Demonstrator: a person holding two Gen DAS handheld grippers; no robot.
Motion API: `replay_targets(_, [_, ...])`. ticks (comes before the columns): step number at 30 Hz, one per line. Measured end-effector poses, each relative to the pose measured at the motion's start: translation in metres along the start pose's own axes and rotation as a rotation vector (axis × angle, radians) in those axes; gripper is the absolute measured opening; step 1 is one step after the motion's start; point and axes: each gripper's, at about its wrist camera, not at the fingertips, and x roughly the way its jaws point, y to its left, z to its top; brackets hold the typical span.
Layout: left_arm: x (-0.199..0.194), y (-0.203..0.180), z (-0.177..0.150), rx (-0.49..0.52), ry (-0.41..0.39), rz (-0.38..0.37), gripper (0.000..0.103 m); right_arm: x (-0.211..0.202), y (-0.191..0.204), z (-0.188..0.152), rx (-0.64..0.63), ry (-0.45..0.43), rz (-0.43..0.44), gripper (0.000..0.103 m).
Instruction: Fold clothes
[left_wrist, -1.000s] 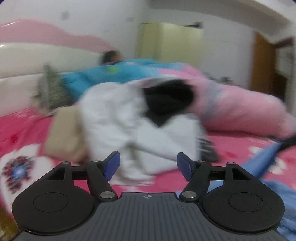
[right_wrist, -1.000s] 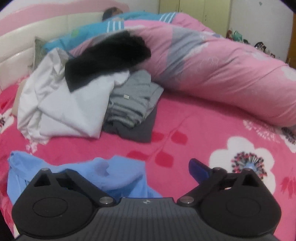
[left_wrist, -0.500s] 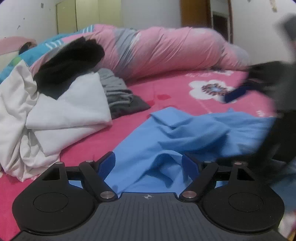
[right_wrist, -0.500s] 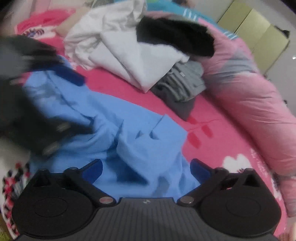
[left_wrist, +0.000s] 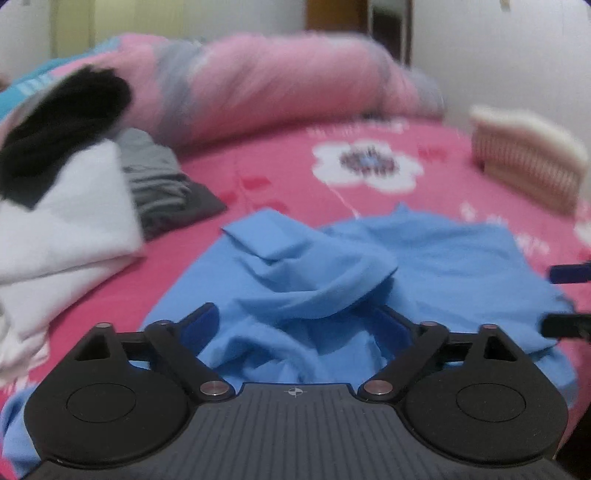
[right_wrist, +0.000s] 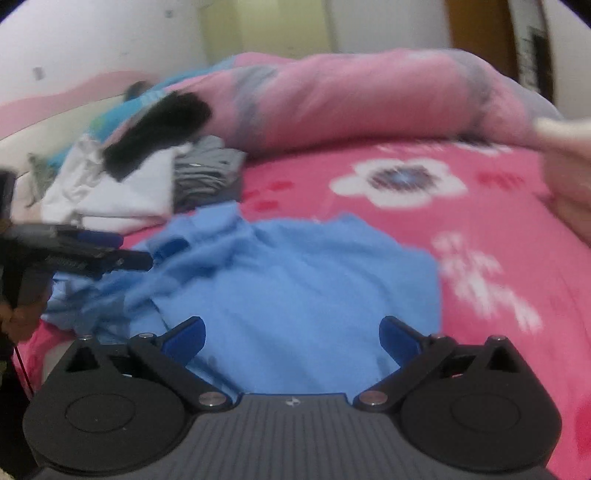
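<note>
Two claws, both spread wide with nothing clamped, both over one crumpled blue garment (left_wrist: 436, 266) on the bed (left_wrist: 280, 173).

Left wrist view: left claw (left_wrist: 301, 326) sits low, the bunched blue cloth heaped between its fingers but not pinched. Garment lies rumpled, one flap turned over at the far edge, not flat and not folded. To the left, a loose white garment (left_wrist: 74, 221) with a black garment (left_wrist: 62, 122) on top, and a grey folded stack (left_wrist: 159, 181) just beside them. Pink duvet (left_wrist: 280, 85) rolled along the back. Right claw's tips poke in at the right edge.

Right wrist view: right claw (right_wrist: 291, 341) hovers over the smoother part of the blue garment (right_wrist: 295, 280); left claw (right_wrist: 88, 251) enters side-on at left, over the rumpled part.

Judgement: the step in hand looks like laying out the blue piece; next move calls for each claw to pinch an edge or corner and pull apart to flatten.

Hard to make out: heavy motion blur, sleeves and collar not identifiable, near hem hidden under the claw bodies; pale ribbed thing (left_wrist: 528, 162) at right unclear.
</note>
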Motion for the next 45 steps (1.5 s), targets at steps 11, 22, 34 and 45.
replay_targets(11, [-0.001, 0.094, 0.039, -0.338, -0.096, 0.201, 0.007, -0.007, -0.040, -0.011, 0.100, -0.019, -0.051, 0.102])
replay_targets(22, [-0.056, 0.177, 0.018, -0.602, -0.173, 0.361, 0.073, -0.003, -0.037, 0.002, 0.125, -0.071, 0.004, 0.102])
replay_targets(34, [-0.103, 0.121, -0.052, -0.485, -0.152, -0.030, 0.099, 0.030, 0.042, 0.046, -0.018, -0.051, 0.207, 0.082])
replay_targets(45, [-0.063, 0.063, -0.091, -0.345, -0.072, 0.052, 0.038, 0.041, 0.082, 0.041, 0.039, 0.003, 0.221, 0.071])
